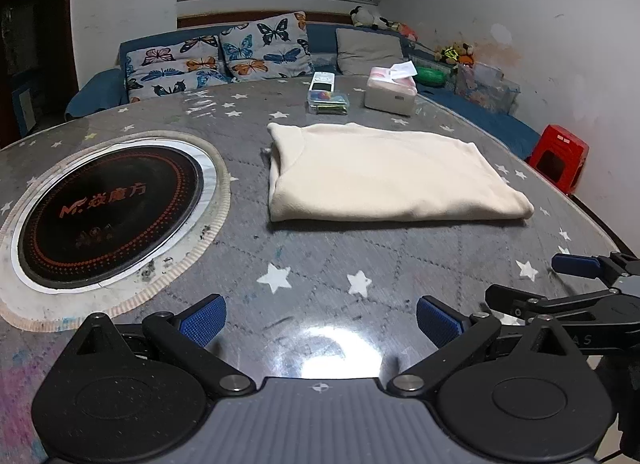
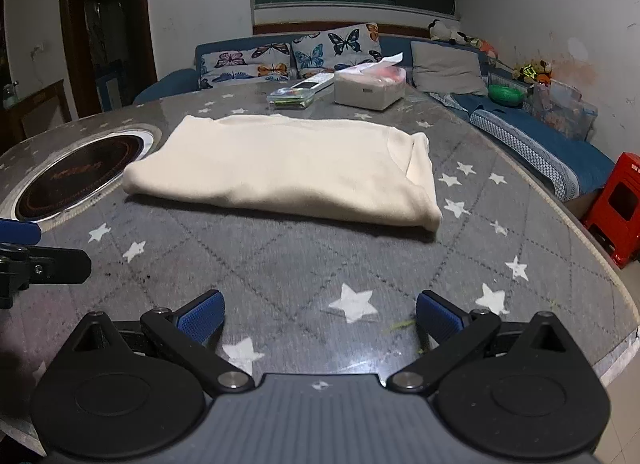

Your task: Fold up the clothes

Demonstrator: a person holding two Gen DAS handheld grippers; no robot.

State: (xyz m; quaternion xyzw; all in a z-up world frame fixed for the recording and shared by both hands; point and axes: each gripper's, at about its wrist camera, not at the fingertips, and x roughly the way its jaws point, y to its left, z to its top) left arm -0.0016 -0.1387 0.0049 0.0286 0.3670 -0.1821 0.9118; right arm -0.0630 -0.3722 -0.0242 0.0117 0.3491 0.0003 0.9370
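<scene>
Your left claw point(image 1: 320, 322) and right claw point(image 2: 318, 318) both gape wide, empty, near the folded cream sweater point(image 1: 384, 175) on the worktop point(image 1: 304, 260).

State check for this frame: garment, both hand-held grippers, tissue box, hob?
Cream garment: folded flat on the table, untouched.
Left hand-held gripper: open, empty.
Right hand-held gripper: open, empty.
Tissue box: one tissue sticking out.
Built-in hob: bare, no glow.

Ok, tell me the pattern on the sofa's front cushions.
Colourful butterflies on the white sofa cushions, clearest in the left wrist view.
</scene>
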